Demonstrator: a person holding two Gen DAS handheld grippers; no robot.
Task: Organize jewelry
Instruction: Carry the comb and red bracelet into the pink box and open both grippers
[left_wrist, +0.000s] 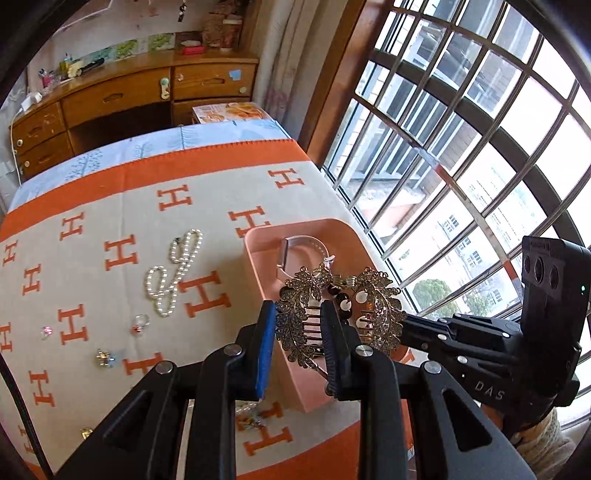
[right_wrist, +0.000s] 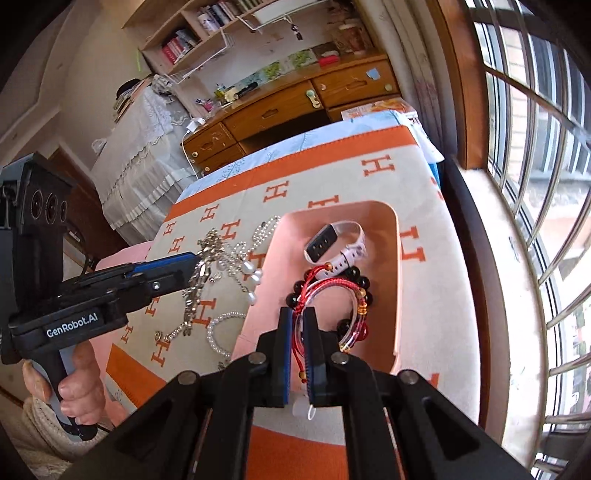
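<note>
Hairpiece: your left gripper (left_wrist: 299, 332) clamps the stiff, snaggy leaf comb (left_wrist: 306, 317); hold its spine.
Cords: your right gripper (right_wrist: 299, 354) pinches the soft red string bracelets (right_wrist: 325, 295) over the pink tray (right_wrist: 397, 280).

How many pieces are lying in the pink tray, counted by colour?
White watch band: 1
Black bead bracelet: 1
Red cord bracelet: 1
Clear bracelet: 1
Total: 4

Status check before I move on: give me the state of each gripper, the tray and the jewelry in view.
left gripper: shut on the leaf hair comb, held up.
right gripper: shut on the red cord bracelets, over the pink tray.
white watch: lying in the tray.
pearl necklace: loose on the cloth.
</note>
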